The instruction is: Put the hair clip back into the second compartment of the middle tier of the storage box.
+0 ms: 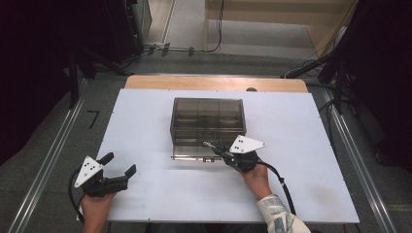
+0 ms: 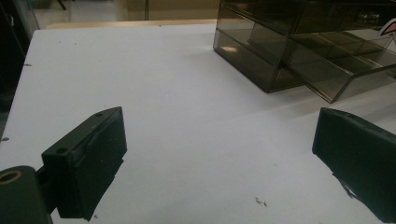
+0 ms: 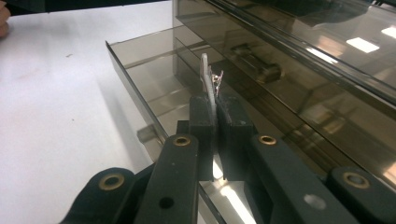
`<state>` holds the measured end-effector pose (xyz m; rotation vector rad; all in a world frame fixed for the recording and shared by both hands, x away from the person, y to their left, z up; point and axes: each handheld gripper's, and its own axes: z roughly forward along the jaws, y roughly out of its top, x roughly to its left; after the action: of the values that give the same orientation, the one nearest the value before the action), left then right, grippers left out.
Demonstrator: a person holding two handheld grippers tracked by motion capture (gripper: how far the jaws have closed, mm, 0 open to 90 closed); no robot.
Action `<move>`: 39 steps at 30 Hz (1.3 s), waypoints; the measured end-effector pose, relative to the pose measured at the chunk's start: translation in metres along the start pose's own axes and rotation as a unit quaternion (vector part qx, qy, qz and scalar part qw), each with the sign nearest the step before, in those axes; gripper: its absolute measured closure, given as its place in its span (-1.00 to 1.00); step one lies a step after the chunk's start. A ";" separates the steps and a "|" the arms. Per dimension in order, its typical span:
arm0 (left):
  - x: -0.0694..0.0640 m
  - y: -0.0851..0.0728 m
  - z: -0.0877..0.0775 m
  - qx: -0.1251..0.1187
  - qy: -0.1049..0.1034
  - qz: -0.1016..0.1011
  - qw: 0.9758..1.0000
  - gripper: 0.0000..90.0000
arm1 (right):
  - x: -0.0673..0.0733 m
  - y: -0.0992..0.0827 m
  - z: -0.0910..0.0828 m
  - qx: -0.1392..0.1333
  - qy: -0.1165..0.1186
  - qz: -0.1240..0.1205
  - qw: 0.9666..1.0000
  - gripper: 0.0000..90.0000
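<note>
Two grippers noted: your right gripper (image 3: 215,100) fingers clamped on thin white strip (image 3: 205,74) above open drawer (image 3: 140,74); left gripper (image 2: 224,154) fingers apart, idle. Risk: shallow pinch, strip may slip.

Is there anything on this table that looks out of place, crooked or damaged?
Nothing looks damaged or spilled. The smoky drawer box sits square on the white table; its bottom drawer is pulled out. The right gripper holds a small white piece over it.
</note>
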<state>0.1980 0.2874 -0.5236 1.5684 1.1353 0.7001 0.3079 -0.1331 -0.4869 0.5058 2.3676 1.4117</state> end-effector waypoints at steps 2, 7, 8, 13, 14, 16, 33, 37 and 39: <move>0.000 0.000 0.000 0.000 0.000 0.000 1.000 -0.93 | 0.002 0.001 0.003 0.005 -0.001 -0.002 1.000 0.85; 0.000 0.000 0.000 0.001 -0.001 0.001 1.000 -0.93 | 0.004 0.004 0.009 0.021 -0.007 0.001 1.000 0.85; 0.000 0.000 0.000 0.001 -0.001 0.000 1.000 -0.93 | 0.004 0.004 0.011 0.027 -0.005 0.006 1.000 0.85; 0.000 0.000 0.000 0.001 -0.001 0.001 1.000 -0.93 | 0.004 0.003 0.016 0.043 -0.008 0.011 0.999 0.85; 0.000 0.000 0.000 0.001 -0.001 0.001 1.000 -0.93 | 0.004 0.003 0.016 0.043 -0.008 0.011 0.999 0.85; 0.000 0.000 0.000 0.001 -0.001 0.000 1.000 -0.93 | 0.004 0.003 0.016 0.044 -0.009 0.012 0.999 0.85; 0.000 0.000 0.000 0.000 -0.001 0.001 1.000 -0.93 | 0.003 0.003 0.016 0.043 -0.009 0.016 0.999 0.81; 0.000 0.000 0.000 0.000 -0.001 0.000 1.000 -0.93 | 0.004 0.004 0.015 0.040 -0.009 0.019 0.999 0.76; 0.000 0.000 0.000 0.001 -0.001 0.001 1.000 -0.93 | 0.004 0.004 0.015 0.037 -0.008 0.018 0.999 0.71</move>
<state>0.1976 0.2879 -0.5234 1.5704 1.1337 0.6988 0.3120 -0.1184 -0.4905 0.5786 2.4168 1.3337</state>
